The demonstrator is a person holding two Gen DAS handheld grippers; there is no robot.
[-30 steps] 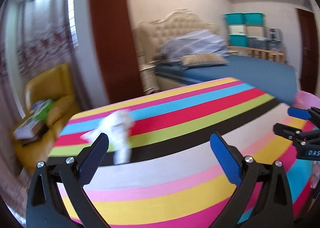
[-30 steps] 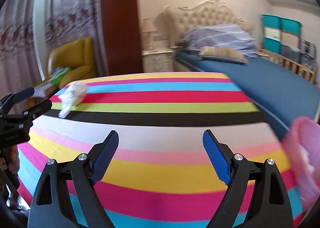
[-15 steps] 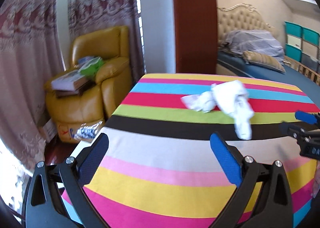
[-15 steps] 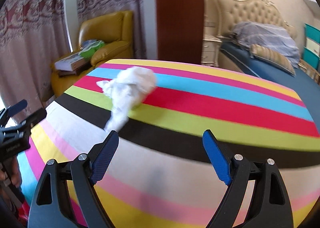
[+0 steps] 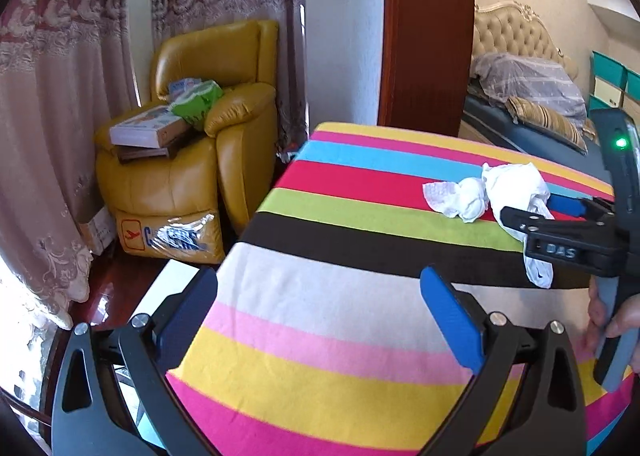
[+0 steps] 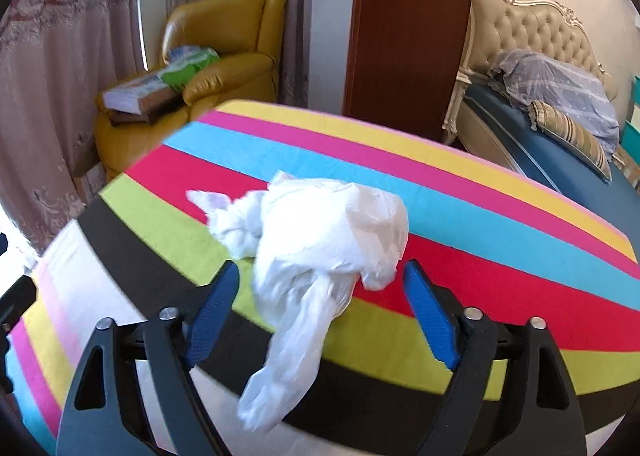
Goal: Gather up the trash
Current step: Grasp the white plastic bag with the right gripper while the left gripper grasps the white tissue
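Since the earlier frames both my grippers have swung left across the striped cloth, and the white rubbish has gone from a small blur at the far edge to filling the space ahead of my right fingers.

Left wrist view: my left gripper (image 5: pixel 320 320) hangs over the near pale and pink stripes, fingers spread wide, nothing between them. The crumpled tissue (image 5: pixel 460 198) and the white plastic bag (image 5: pixel 516 188) lie touching each other on the red and green stripes at about 2 o'clock. My right gripper (image 5: pixel 560 216) reaches into the bag from 3 o'clock, the hand (image 5: pixel 616 320) on its handle.

Right wrist view: my right gripper (image 6: pixel 320 308) has its jaws on either side of the plastic bag (image 6: pixel 328 240); they have just been closing, but a gap shows at each blue pad, so no pinch yet. The bag's tail droops toward 6 o'clock over the black stripe. The tissue (image 6: pixel 232 220) sits at the bag's 10 o'clock, outside the jaws.

Progress, my estimate: early. Both pieces of rubbish rest on the striped cloth (image 6: pixel 500 216); nothing is lifted. Left to do: close on the bag, collect the tissue, carry both to a bin, which neither view shows.
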